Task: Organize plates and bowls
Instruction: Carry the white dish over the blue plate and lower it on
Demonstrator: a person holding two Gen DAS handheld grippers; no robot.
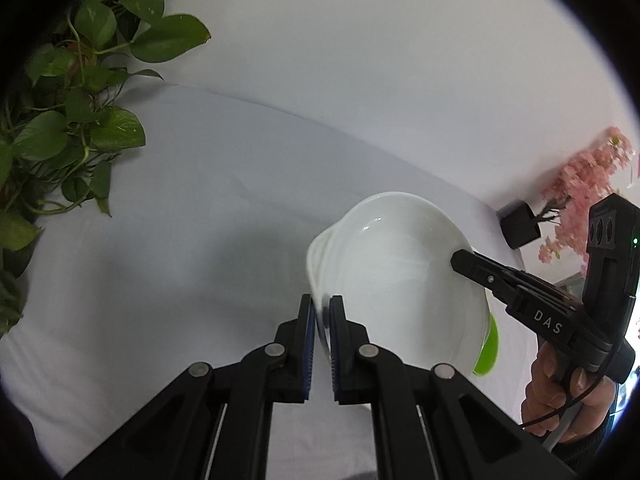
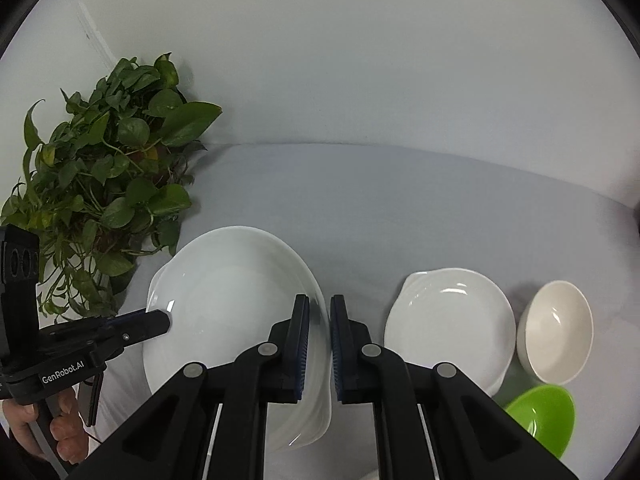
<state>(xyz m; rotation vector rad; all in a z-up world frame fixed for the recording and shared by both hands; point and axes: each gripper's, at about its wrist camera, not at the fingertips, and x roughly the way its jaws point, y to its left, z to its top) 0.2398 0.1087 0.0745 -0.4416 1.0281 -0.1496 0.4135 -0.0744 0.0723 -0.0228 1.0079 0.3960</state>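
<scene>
A large white plate (image 1: 400,280) (image 2: 232,312) is held between both grippers above the white cloth table. My left gripper (image 1: 322,316) is shut on its left rim, and it also shows in the right wrist view (image 2: 156,324). My right gripper (image 2: 320,320) is shut on its right rim, and it also shows in the left wrist view (image 1: 464,260). A smaller white plate (image 2: 452,324) lies on the table to the right. A cream bowl (image 2: 556,332) stands beyond it and a green bowl (image 2: 544,416) (image 1: 488,348) sits in front.
A leafy green plant (image 2: 100,192) (image 1: 68,120) stands at the table's left back corner. A pink flower plant in a black pot (image 1: 520,228) stands at the far right. A white wall (image 2: 360,60) runs behind the table (image 2: 360,208).
</scene>
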